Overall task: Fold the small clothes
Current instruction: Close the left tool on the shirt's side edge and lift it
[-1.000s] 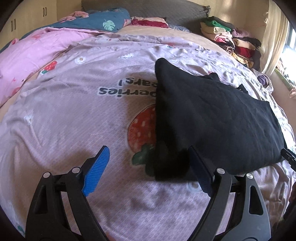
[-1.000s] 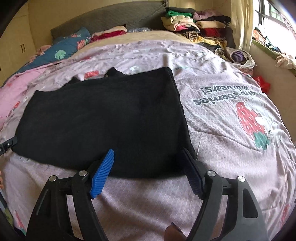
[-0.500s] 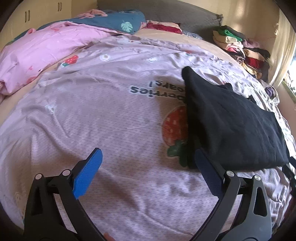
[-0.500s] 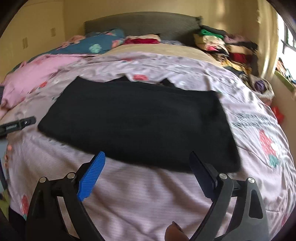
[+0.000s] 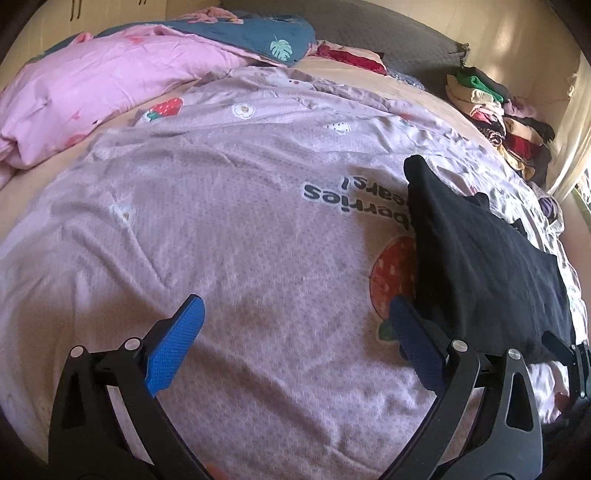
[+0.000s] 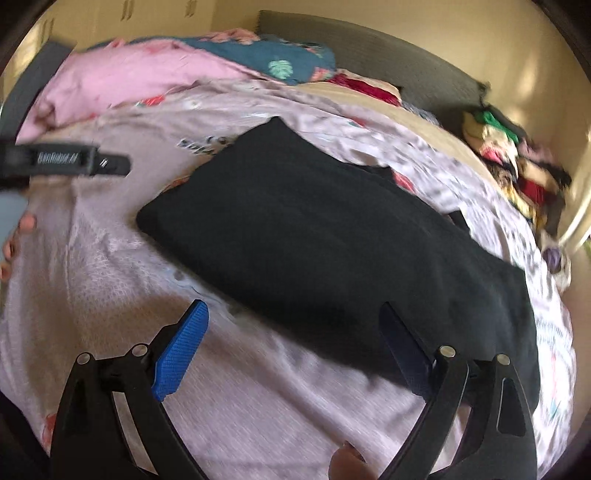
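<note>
A black garment [image 6: 332, 236] lies flat, folded into a broad rectangle, on the lilac strawberry-print bedcover [image 5: 221, 229]. In the left wrist view the garment [image 5: 480, 258] is at the right. My left gripper [image 5: 295, 332] is open and empty over bare bedcover, left of the garment's near corner. My right gripper [image 6: 295, 332] is open and empty at the garment's near edge. The left gripper's tip [image 6: 74, 162] shows at the left of the right wrist view; the right gripper's tip [image 5: 565, 347] shows at the right of the left wrist view.
A pink quilt [image 5: 92, 88] and a blue leaf-print pillow [image 5: 266, 33] lie at the back left. A stack of folded clothes [image 5: 495, 114] sits at the back right by the curtain. A grey headboard [image 6: 369, 48] runs along the back.
Both grippers have swung left and stayed open. The left gripper has moved off the garment's corner onto bare bedcover. The garment has not moved.
</note>
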A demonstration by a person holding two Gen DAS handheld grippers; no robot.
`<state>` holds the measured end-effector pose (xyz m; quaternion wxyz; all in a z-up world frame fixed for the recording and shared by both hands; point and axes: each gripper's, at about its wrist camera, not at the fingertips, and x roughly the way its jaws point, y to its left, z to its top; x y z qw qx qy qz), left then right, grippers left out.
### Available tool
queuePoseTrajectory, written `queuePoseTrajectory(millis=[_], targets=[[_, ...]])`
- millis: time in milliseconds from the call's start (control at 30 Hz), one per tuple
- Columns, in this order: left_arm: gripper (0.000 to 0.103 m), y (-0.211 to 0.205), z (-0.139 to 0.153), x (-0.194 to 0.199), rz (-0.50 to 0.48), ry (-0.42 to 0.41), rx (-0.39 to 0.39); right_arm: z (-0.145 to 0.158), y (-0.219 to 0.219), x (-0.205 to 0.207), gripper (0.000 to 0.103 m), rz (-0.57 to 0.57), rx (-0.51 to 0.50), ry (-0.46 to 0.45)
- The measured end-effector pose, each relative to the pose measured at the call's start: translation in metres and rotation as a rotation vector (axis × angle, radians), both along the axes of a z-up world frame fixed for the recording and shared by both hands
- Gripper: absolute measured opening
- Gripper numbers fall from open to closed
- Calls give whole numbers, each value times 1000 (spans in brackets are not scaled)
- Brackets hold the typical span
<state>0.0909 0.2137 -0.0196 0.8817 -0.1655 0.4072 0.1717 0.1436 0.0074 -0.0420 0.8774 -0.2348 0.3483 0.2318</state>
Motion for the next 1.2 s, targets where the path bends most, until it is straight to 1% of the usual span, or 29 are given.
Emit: queuePoseTrajectory(millis=[133, 333, 533, 600, 667, 700, 767, 800, 833, 900, 933, 967, 1000, 1067, 1133, 1167, 1200], targets=[[93, 0, 3, 12, -21, 3, 18, -9, 22, 4, 94, 25, -37, -7], [93, -3, 4, 35, -49, 14, 39, -17, 48, 16, 94, 38, -99, -48], [93, 3, 6, 62, -60, 8, -35, -20, 63, 36, 93, 44, -130, -86], [93, 5, 7, 72, -65, 5, -77, -17, 61, 41, 82, 40, -103, -104], [93, 6, 8, 84, -88, 3, -148, -11, 56, 43, 66, 50, -61, -102], [93, 5, 8, 92, -107, 0, -197, -8, 53, 41, 61, 57, -44, -111], [93, 0, 8, 101, -124, -1, -225, -1, 48, 36, 40, 72, -17, -127], [93, -3, 8, 106, -135, 3, -232, 1, 46, 34, 35, 76, -4, -132], [93, -7, 6, 111, -142, 15, -241, 4, 42, 32, 27, 79, 13, -137], [93, -12, 0, 122, -150, 36, -284, 9, 36, 26, 22, 77, 35, -153], [93, -15, -1, 125, -155, 45, -296, 11, 34, 24, 18, 79, 39, -161], [93, -18, -3, 129, -159, 55, -303, 13, 31, 21, 15, 80, 43, -174], [93, -24, -4, 133, -168, 68, -294, 15, 28, 19, 14, 78, 48, -183], [93, -30, -3, 138, -181, 61, -297, 21, 21, 15, 12, 63, 74, -195], [92, -34, -1, 139, -189, 38, -353, 26, 12, 13, 11, 51, 102, -193], [82, -38, 4, 138, -195, 20, -359, 29, 7, 11, 11, 42, 116, -196], [74, -42, 8, 138, -202, 10, -344, 32, 2, 10, 11, 34, 127, -201]])
